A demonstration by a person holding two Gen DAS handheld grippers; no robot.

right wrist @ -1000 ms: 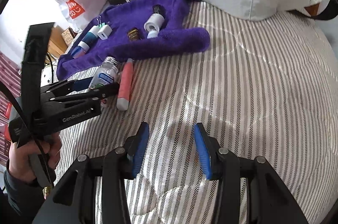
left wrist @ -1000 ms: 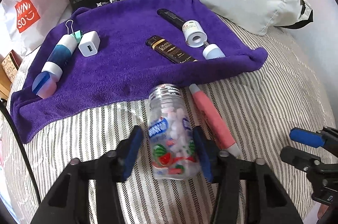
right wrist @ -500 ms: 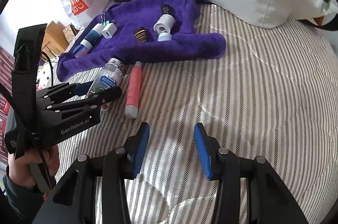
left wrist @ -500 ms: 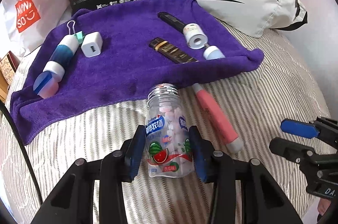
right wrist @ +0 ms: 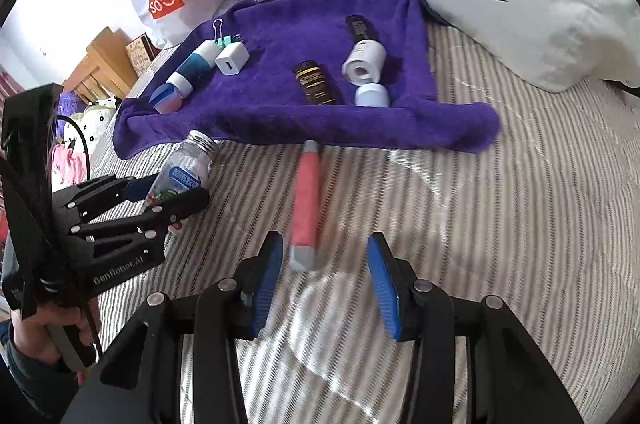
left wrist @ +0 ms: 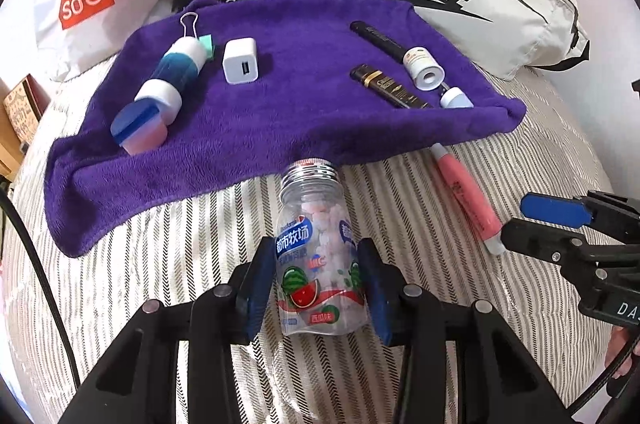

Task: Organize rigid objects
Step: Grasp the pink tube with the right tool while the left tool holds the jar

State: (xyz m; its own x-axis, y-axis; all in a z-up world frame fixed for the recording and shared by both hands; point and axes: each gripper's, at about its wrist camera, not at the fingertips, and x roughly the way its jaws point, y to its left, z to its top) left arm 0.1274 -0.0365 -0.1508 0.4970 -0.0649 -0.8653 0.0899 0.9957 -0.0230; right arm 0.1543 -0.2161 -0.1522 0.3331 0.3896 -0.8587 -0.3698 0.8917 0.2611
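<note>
The left gripper [left wrist: 320,280] has its blue pads pressed against both sides of the clear candy bottle [left wrist: 318,256], low centre of the left wrist view, cap pointing up-frame toward the purple towel [left wrist: 248,128]. That grip sits around the label, a good spot: the plastic looks slick, so squeezing the widest part keeps it from sliding. It looks set to join the charger plug [left wrist: 240,62] and the other small items on the towel, and the bare patch in the towel's middle seems the sensible landing spot. Over in the right wrist view, the right gripper [right wrist: 322,280] hangs with jaws apart and nothing between the pads, the pink pen [right wrist: 306,200] lying just ahead on the striped bedcover [right wrist: 500,224]. Lining the jaws across its barrel comes first.
</note>
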